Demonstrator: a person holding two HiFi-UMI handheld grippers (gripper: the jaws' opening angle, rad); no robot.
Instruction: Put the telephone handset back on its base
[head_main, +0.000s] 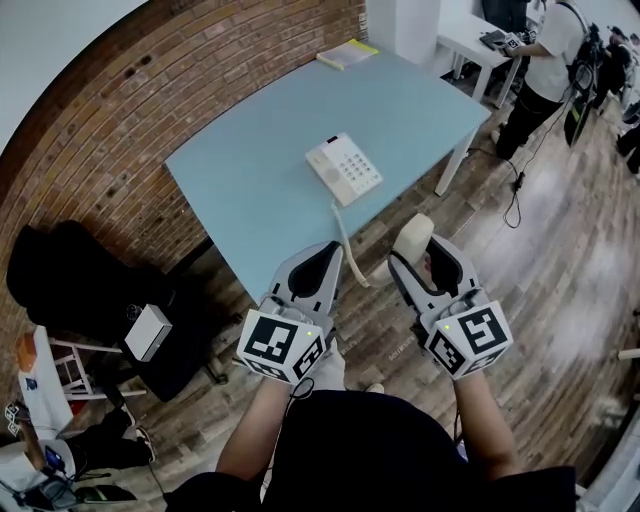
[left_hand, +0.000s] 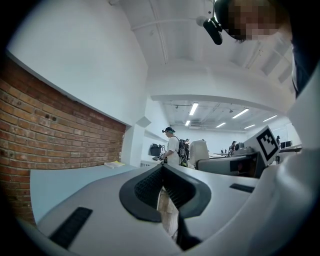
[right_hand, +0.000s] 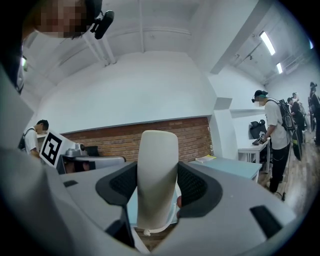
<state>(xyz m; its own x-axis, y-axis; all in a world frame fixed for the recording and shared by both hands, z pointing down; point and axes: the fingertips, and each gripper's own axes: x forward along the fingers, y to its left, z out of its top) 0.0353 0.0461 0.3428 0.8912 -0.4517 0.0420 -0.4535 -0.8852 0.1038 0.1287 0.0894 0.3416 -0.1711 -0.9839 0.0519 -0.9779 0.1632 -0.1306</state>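
The cream telephone base (head_main: 344, 168) with its keypad sits in the middle of the light blue table (head_main: 250, 190). Its cord (head_main: 346, 240) runs off the near table edge toward me. My right gripper (head_main: 412, 262) is shut on the cream handset (head_main: 412, 244), held upright off the table's near edge; in the right gripper view the handset (right_hand: 157, 177) stands between the black pads. My left gripper (head_main: 322, 268) is shut with nothing in it, level with the right one beside the cord; its pads (left_hand: 150, 187) meet in the left gripper view.
A yellow booklet (head_main: 347, 53) lies at the table's far corner. A brick wall (head_main: 120, 100) runs behind and left of the table. A black bag (head_main: 80, 280) and a white box lie on the floor at left. A person (head_main: 545, 70) stands by a white desk at the far right.
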